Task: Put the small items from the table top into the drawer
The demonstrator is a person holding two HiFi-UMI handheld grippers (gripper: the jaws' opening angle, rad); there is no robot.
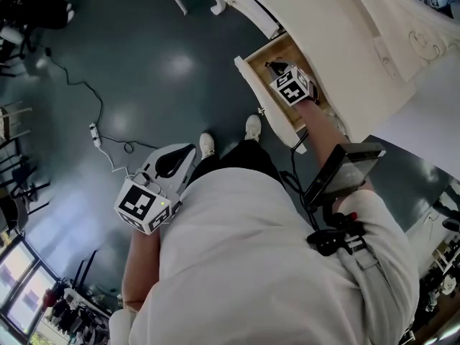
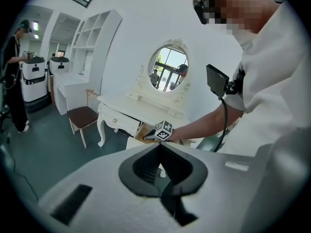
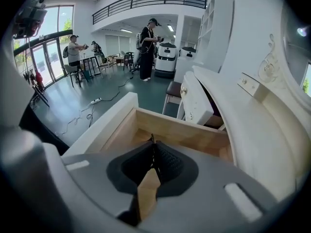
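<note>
**In the Open Drawer, the Right Gripper Is Holding a Thin Dark Item**

Close by the person's left side, the left gripper (image 2: 159,146) is hanging idle above the floor (image 1: 108,63). Its fingers are pressing together on nothing. It is probably being kept low and out of the way, since the job looks one-handed just now.

Further out, the right gripper (image 3: 152,142) is reaching into the wooden drawer (image 3: 180,130). Its fingers are standing narrow and pinching a thin dark item (image 3: 151,137), whose tip is poking up just above the pads. What the item is, I cannot tell. It is likely being held low inside the drawer so that it lands on the wooden bottom rather than over the front edge.

The drawer is standing pulled well out from the white dressing table (image 3: 252,125), presumably to give the gripper room. Beyond it, a brown stool (image 3: 173,89) is sitting beside the table, and people (image 3: 146,47) are standing far off across the hall.

No brand or readable writing is showing anywhere. Only black-and-white square markers are showing on the right gripper's cube (image 1: 293,86).
</note>
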